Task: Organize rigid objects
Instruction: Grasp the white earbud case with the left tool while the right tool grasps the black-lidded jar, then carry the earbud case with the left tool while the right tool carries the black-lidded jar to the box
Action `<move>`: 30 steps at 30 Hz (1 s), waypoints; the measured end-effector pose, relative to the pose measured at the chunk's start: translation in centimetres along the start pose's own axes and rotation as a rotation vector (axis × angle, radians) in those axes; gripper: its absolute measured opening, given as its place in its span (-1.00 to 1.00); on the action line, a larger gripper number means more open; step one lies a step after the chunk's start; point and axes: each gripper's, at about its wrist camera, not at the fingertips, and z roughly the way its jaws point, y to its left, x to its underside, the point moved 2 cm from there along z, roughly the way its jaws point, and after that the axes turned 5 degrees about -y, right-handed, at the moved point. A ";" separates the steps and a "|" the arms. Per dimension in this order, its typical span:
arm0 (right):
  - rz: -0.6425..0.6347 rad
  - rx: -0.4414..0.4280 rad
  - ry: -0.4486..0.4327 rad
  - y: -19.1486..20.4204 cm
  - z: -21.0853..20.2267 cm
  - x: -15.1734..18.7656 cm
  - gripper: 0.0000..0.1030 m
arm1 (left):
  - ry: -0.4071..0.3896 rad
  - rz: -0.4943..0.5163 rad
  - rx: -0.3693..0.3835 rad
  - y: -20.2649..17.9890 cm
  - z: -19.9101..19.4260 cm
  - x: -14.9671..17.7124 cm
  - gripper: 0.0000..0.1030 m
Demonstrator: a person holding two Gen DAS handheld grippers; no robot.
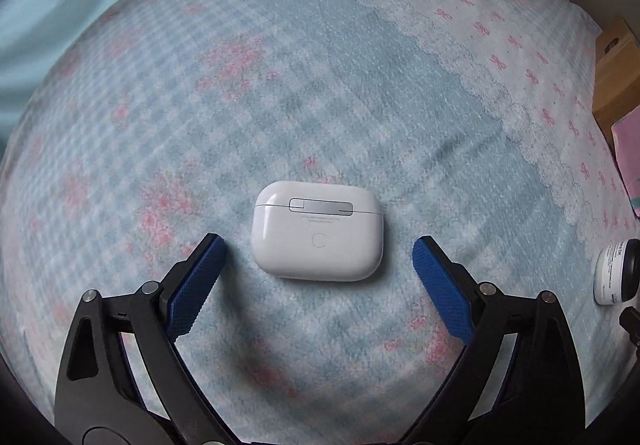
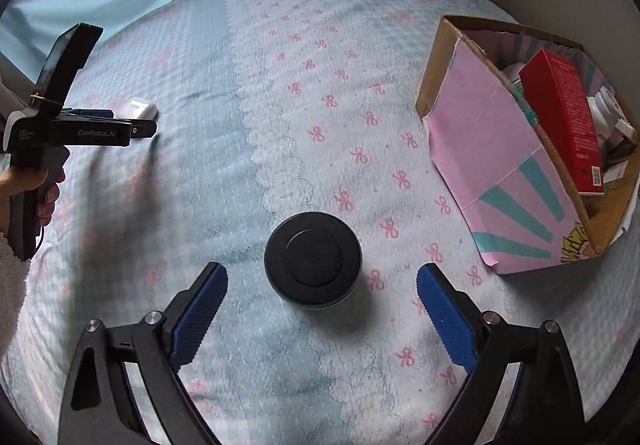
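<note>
A white earbud case [image 1: 317, 231] lies on the blue patterned bedspread, hinge side up. My left gripper [image 1: 318, 257] is open, its blue pads on either side of the case without touching it. A jar with a black lid [image 2: 313, 259] stands on the bedspread; my right gripper [image 2: 322, 283] is open around it, pads apart from it. The jar also shows at the right edge of the left wrist view [image 1: 616, 273]. The right wrist view shows the left gripper [image 2: 138, 125] over the case [image 2: 142, 109].
An open cardboard box [image 2: 484, 149] with pink and teal sides sits at the right of the bed, holding a red carton [image 2: 568, 117] and several other items. Its corner shows in the left wrist view [image 1: 618, 73]. A curtain and wall lie behind the bed.
</note>
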 end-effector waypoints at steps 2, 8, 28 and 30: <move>-0.020 0.001 -0.003 0.3 0.8 0.1 0.67 | -0.033 0.011 0.007 -0.1 0.0 0.0 0.83; -0.037 0.017 -0.013 0.5 1.8 0.3 0.49 | -0.060 0.034 0.024 -0.5 0.3 -0.3 0.41; -0.014 -0.015 0.010 0.7 1.2 -0.6 0.01 | -0.114 0.022 0.049 -2.1 -6.3 0.7 0.11; -0.015 -0.021 0.000 0.8 0.3 -0.9 0.01 | -0.128 0.021 0.055 -2.5 -7.5 0.6 0.11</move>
